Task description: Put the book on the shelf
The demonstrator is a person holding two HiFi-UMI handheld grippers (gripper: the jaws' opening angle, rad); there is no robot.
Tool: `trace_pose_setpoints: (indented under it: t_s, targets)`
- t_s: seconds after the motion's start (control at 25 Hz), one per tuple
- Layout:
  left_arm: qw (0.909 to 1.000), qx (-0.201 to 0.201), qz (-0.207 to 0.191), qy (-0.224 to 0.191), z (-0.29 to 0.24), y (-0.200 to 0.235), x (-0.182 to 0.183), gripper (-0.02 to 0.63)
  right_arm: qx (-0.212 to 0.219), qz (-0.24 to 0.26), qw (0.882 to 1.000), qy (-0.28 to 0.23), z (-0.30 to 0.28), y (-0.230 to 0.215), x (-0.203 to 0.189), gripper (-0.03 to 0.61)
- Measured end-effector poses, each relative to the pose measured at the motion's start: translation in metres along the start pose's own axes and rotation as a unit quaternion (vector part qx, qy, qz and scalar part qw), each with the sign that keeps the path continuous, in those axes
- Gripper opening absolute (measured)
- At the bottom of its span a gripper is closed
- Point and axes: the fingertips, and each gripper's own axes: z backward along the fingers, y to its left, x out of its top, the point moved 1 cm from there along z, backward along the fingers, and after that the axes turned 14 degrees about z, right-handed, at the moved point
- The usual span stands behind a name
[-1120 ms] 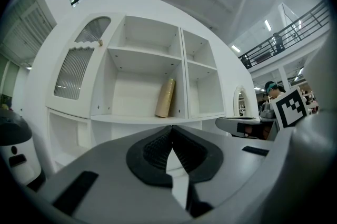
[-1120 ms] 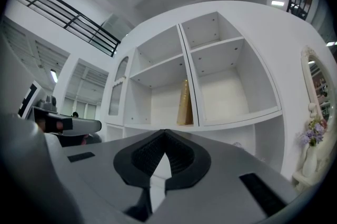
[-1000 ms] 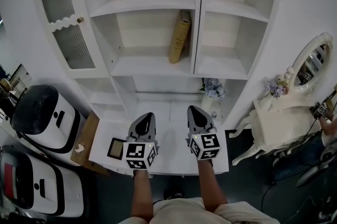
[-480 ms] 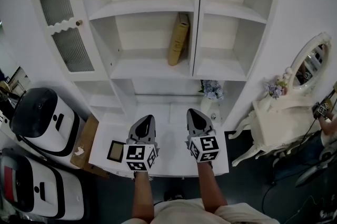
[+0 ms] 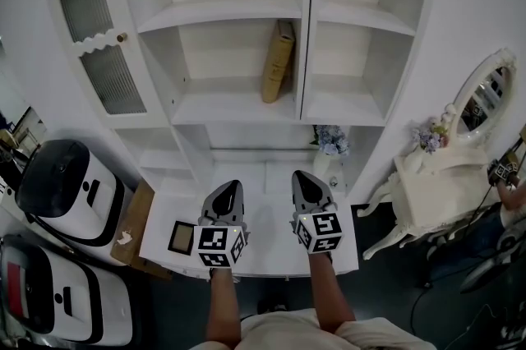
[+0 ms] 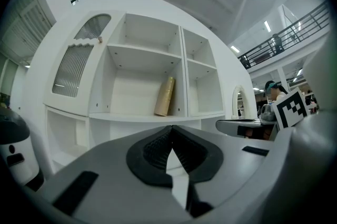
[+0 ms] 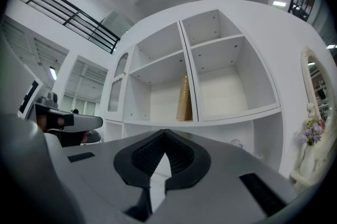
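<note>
A tan book (image 5: 278, 62) stands leaning against the divider in the middle compartment of the white shelf unit (image 5: 238, 104); it also shows as the tan book (image 6: 164, 97) and the tan book (image 7: 184, 99) in the two gripper views. My left gripper (image 5: 228, 189) and right gripper (image 5: 302, 178) hover side by side over the white counter (image 5: 263, 250), well below the book. Both are shut with nothing between their jaws: the left gripper (image 6: 170, 129) and the right gripper (image 7: 165, 133) each show tips meeting.
A small dark picture frame (image 5: 181, 236) lies on the counter left of my left gripper. A vase of pale flowers (image 5: 331, 140) stands in the lower right niche. A white dressing table with oval mirror (image 5: 481, 98) is at the right; white-and-black machines (image 5: 70, 180) stand at the left.
The view has shifted very slightly; both grippers stay in about the same place, shut. The book has not moved.
</note>
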Motion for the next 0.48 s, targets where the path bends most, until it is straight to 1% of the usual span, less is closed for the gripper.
trace_pose_setpoints:
  t_s: [0.28,0.48]
  targets:
    - [0.9999,0.009,-0.003,-0.007,0.0056,0.0069,0.0078,0.017,-0.001,0.0,1.0,-0.001,-0.0053,0.0,0.0019,0.025]
    - [0.9999,0.012,-0.004,-0.005,0.0071,0.0089,0.0069,0.017,-0.003,0.001,1.0,-0.003,-0.0052,-0.0017,0.0028,0.025]
